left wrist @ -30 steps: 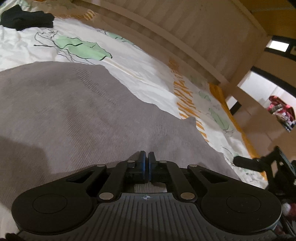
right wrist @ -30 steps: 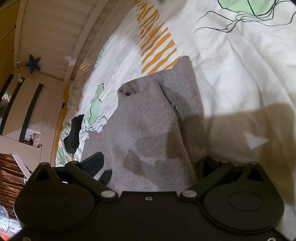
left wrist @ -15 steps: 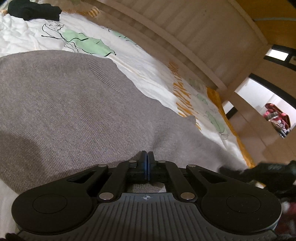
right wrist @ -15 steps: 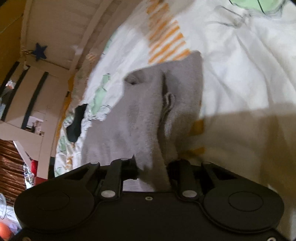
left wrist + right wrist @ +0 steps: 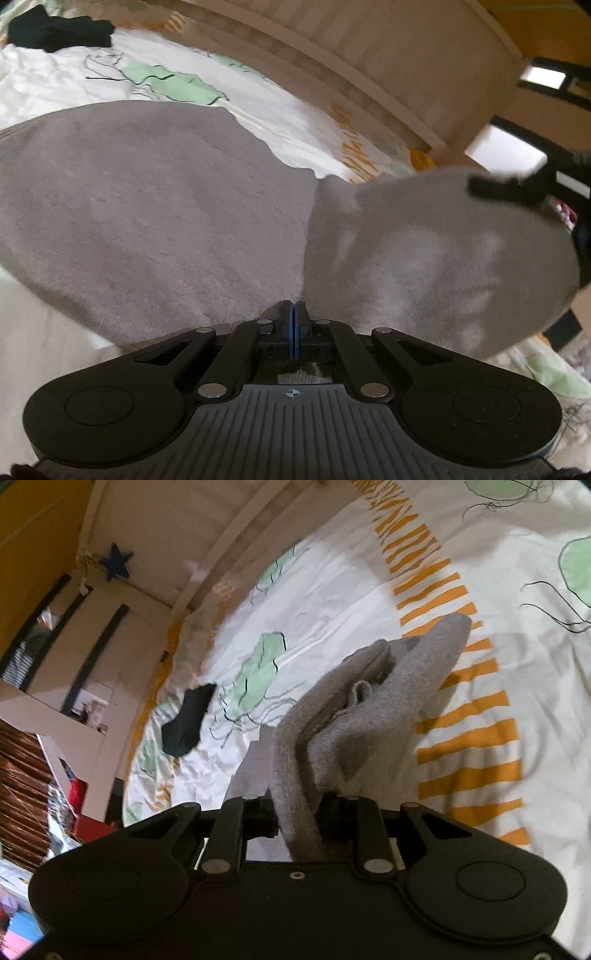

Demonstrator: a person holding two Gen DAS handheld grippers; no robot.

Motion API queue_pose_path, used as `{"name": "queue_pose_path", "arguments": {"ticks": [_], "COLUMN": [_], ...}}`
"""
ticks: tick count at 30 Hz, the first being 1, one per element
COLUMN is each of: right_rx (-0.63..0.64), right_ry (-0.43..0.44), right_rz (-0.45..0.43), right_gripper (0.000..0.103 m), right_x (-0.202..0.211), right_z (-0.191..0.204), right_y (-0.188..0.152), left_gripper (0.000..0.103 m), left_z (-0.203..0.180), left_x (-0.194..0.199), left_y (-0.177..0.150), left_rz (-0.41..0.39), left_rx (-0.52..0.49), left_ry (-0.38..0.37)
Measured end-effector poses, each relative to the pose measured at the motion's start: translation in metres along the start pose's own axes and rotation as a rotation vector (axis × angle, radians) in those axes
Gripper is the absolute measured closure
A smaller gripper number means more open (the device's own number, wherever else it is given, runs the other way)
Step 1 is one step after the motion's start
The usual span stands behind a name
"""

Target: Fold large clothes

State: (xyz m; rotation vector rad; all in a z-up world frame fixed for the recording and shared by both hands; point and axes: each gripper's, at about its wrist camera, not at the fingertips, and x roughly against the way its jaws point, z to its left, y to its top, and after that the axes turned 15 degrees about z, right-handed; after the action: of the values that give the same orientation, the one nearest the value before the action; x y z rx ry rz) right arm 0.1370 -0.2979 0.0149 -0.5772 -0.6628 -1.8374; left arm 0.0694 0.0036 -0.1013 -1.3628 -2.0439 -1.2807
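On the printed bedsheet (image 5: 480, 565) the grey sweater (image 5: 155, 206) lies spread, most of its body flat and running away from the left gripper (image 5: 294, 325) toward the far left of that view. Its long axis, as we read it, stretches from the flat part on the left to the raised part on the right, where the cloth lifts off the bed in a pale bulge.

We note the left gripper pinched shut on the near edge of the sweater: its jaws meet with only a thin seam of cloth between them, and a scrap of grey shows behind them.

The right gripper (image 5: 299, 812) has a thick bunch of the same sweater (image 5: 351, 716) between its jaws, partly closed and clamped on it. From its own camera the fabric rises out of the jaws and drapes forward over the orange stripes of the sheet; a cuff-like end points up and away. In the left view a dark blurred shape at the top of the raised bulge is likely this right gripper; we cannot be sure.

Our judgement: the lifted part hangs to the right of the flat body, so the fold would carry it leftward across the flat part, with the right hand nearer the work.

A black garment (image 5: 186, 720) lies well apart, near the bed's far side
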Motion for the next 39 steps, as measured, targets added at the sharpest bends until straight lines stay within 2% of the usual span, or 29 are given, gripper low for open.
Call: {"name": "queue_pose_path", "arguments": {"ticks": [8, 10, 13, 16, 24, 27, 28, 30, 33, 35, 37, 39], "right_rx": [0.076, 0.106, 0.169, 0.209, 0.254, 0.268, 0.267, 0.274, 0.289, 0.283, 0.282, 0.300], "right_ry": [-0.063, -0.078, -0.120, -0.149, -0.211, -0.228, -0.226, -0.185, -0.074, 0.038, 0.101, 0.115], "right_rz": [0.084, 0.114, 0.164, 0.217, 0.322, 0.343, 0.346, 0.354, 0.334, 0.320, 0.280, 0.229], "right_gripper": [0.071, 0.071, 0.070, 0.070, 0.068, 0.061, 0.054, 0.043, 0.042, 0.042, 0.042, 0.042], "right_x": [-0.035, -0.051, -0.082, -0.120, -0.204, -0.222, -0.224, -0.230, -0.222, -0.205, -0.183, -0.156], "right_z": [0.063, 0.081, 0.107, 0.128, 0.152, 0.157, 0.157, 0.157, 0.158, 0.156, 0.157, 0.153], "right_y": [0.011, 0.013, 0.012, 0.011, -0.002, -0.006, -0.007, -0.006, -0.003, -0.001, 0.001, 0.001], "left_gripper": [0.100, 0.100, 0.097, 0.096, 0.096, 0.096, 0.095, 0.095, 0.092, 0.073, 0.068, 0.062], "left_z": [0.022, 0.025, 0.032, 0.047, 0.074, 0.076, 0.076, 0.074, 0.071, 0.071, 0.068, 0.066], "left_x": [0.014, 0.027, 0.050, 0.066, 0.084, 0.086, 0.086, 0.088, 0.095, 0.100, 0.105, 0.111], "left_y": [0.013, 0.012, 0.009, 0.005, 0.004, 0.003, 0.004, 0.005, 0.006, 0.006, 0.005, 0.006], "left_rz": [0.087, 0.093, 0.072, 0.048, 0.010, 0.012, 0.011, 0.010, 0.001, -0.007, -0.017, -0.026], "left_rx": [0.073, 0.086, 0.075, 0.107, 0.219, 0.236, 0.240, 0.235, 0.219, 0.207, 0.196, 0.187], "left_ry": [-0.101, -0.089, -0.047, -0.020, 0.015, 0.014, 0.013, 0.009, -0.001, 0.001, -0.016, -0.025]}}
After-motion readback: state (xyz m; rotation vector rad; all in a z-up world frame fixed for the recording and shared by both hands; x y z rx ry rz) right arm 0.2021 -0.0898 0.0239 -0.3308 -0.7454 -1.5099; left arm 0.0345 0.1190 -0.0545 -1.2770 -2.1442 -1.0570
